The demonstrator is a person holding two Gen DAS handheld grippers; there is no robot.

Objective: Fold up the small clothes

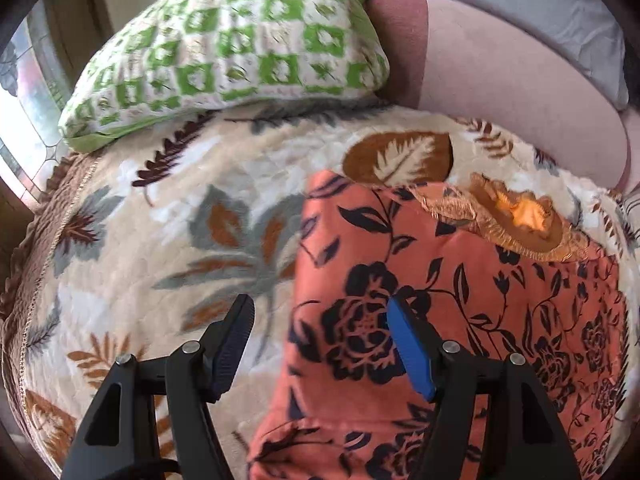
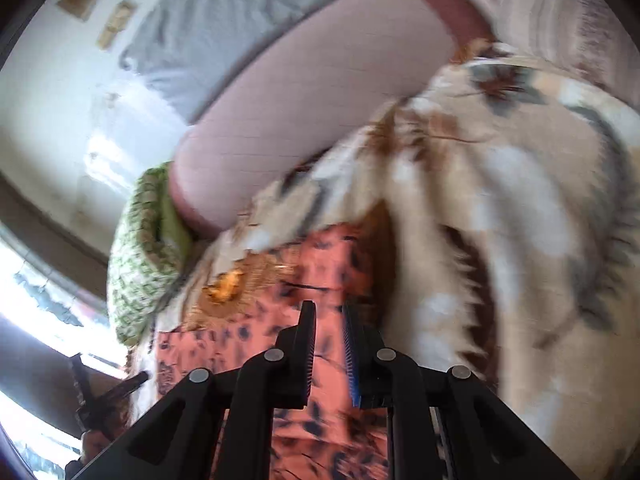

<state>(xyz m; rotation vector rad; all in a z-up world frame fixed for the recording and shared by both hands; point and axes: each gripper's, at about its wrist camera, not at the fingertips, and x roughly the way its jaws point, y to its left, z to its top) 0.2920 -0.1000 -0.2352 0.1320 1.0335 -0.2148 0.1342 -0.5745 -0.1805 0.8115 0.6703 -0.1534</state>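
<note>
An orange garment with black flowers (image 1: 460,300) and a gold embroidered neckline (image 1: 516,216) lies on a leaf-patterned blanket (image 1: 180,220). My left gripper (image 1: 320,320) is open just above the garment's left edge, one finger over the blanket and the blue-padded finger (image 1: 408,348) over the cloth. In the blurred right wrist view my right gripper (image 2: 329,320) hovers over the same garment (image 2: 248,344), jaws nearly closed with a narrow gap and nothing visibly between them. The left gripper also shows in the right wrist view (image 2: 104,396) at the lower left.
A green-and-white checked pillow (image 1: 228,52) lies at the blanket's far side, a pink bolster (image 1: 500,80) beside it, and a grey pillow (image 1: 552,12) behind. A window (image 1: 28,92) is at the left. The brown blanket border (image 1: 24,276) marks the bed's left edge.
</note>
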